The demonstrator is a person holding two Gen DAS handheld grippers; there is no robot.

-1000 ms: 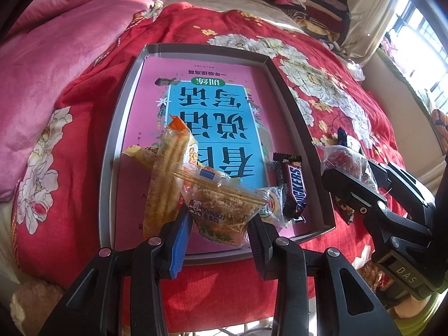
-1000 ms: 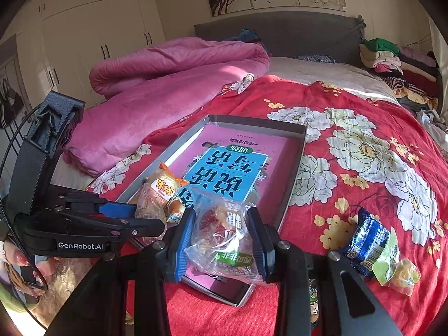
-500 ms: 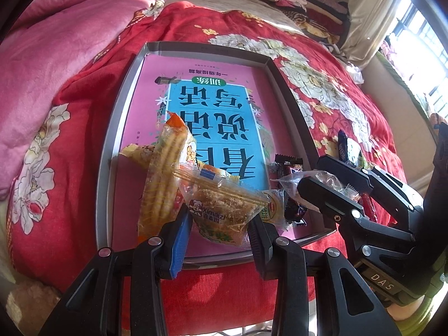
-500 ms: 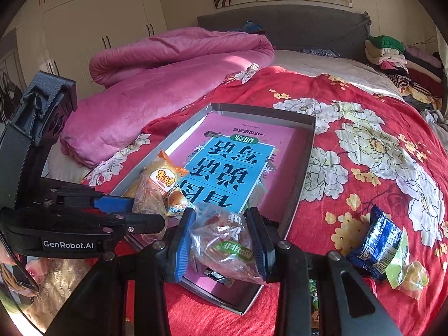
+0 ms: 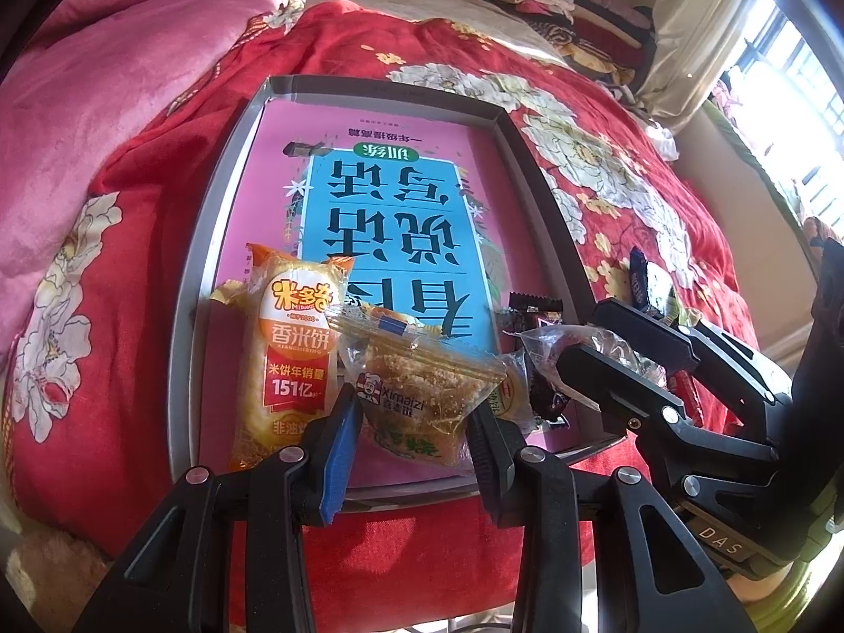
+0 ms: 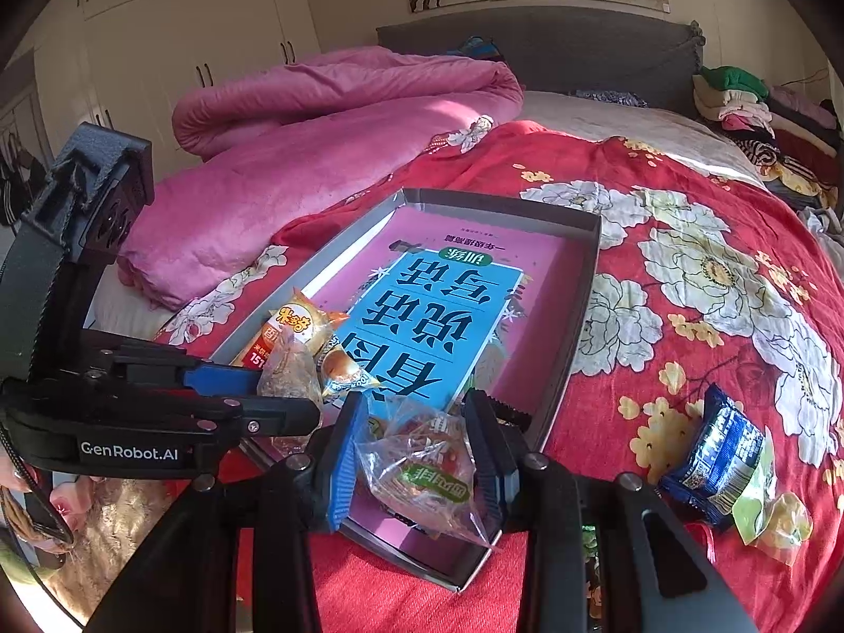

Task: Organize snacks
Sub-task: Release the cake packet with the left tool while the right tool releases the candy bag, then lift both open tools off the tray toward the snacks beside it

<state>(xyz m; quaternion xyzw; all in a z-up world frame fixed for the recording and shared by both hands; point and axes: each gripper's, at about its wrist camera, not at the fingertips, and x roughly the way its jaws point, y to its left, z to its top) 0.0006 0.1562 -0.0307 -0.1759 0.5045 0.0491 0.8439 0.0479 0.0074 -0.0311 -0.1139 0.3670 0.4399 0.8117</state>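
Note:
A grey tray [image 5: 211, 200] lined with a pink and blue book lies on the red floral bedspread. My left gripper [image 5: 414, 416] is shut on a clear packet of brown crumbly cake [image 5: 422, 385], held low over the tray's near end beside an orange rice-cracker pack [image 5: 290, 358]. My right gripper [image 6: 416, 459] is shut on a clear packet with a red and green label [image 6: 422, 469], over the tray's near right corner [image 6: 527, 448]. A dark chocolate bar [image 5: 533, 316] and a small round bun packet [image 6: 343, 369] lie in the tray.
A blue snack packet [image 6: 712, 459] and a pale green wrapped sweet [image 6: 775, 517] lie on the bedspread right of the tray. A pink quilt [image 6: 316, 121] is heaped at the left. Folded clothes [image 6: 738, 100] sit at the far right by the headboard.
My right gripper has carried its packet left and down, from beside the tray to over its near right corner. The orange rice-cracker pack has turned face up. My left gripper has stayed almost still.

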